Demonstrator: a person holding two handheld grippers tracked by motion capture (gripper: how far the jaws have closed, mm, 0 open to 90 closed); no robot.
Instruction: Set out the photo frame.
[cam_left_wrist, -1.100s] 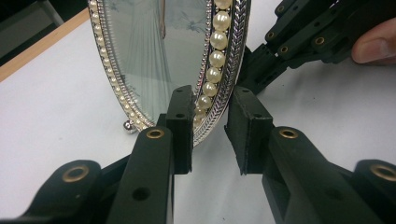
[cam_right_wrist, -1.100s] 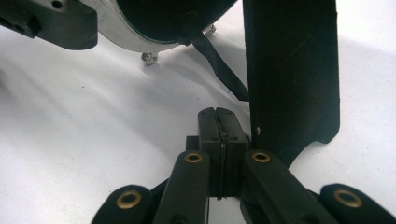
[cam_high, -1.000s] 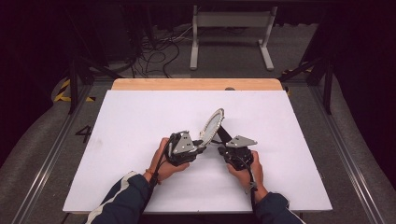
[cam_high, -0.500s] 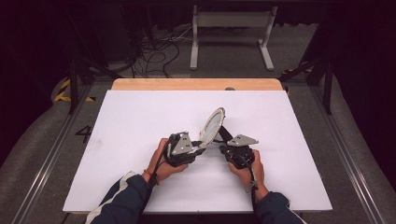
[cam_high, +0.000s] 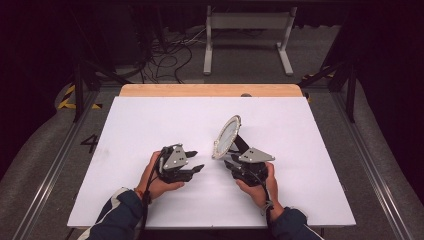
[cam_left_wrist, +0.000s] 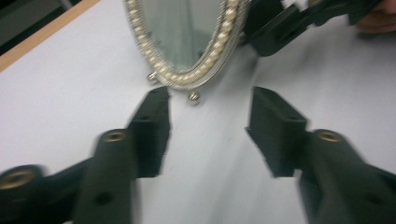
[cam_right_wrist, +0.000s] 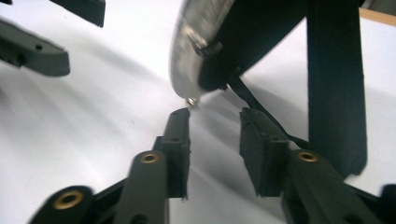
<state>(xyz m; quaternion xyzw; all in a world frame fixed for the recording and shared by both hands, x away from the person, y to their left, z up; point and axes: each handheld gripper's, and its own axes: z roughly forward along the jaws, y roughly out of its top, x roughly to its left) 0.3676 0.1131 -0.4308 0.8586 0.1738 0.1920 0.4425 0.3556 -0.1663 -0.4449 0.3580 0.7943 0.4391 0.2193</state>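
Note:
An oval mirror (cam_high: 226, 136) with a pearl-beaded rim stands tilted on the white table (cam_high: 150, 125), propped on its black back stand (cam_right_wrist: 334, 84). My left gripper (cam_high: 196, 161) sits to the mirror's left, apart from it. Its jaws have just been opening and have nothing between them. In the left gripper view the mirror (cam_left_wrist: 187, 37) stands just beyond the left gripper (cam_left_wrist: 210, 100). My right gripper (cam_high: 230, 162) is at the mirror's foot. Its jaws have also just been opening, with nothing between them. The right gripper (cam_right_wrist: 214, 114) points at the mirror's rim (cam_right_wrist: 196, 46).
A wooden strip (cam_high: 210, 90) runs along the table's far edge. Beyond it are a white metal frame (cam_high: 247, 30) and cables on the floor. A thin black strap (cam_right_wrist: 247, 98) hangs from the mirror's back near my right gripper's fingers.
The left gripper has drawn away to the left of the mirror and its jaws have opened. The right gripper's jaws have opened too. The mirror stays where it stood.

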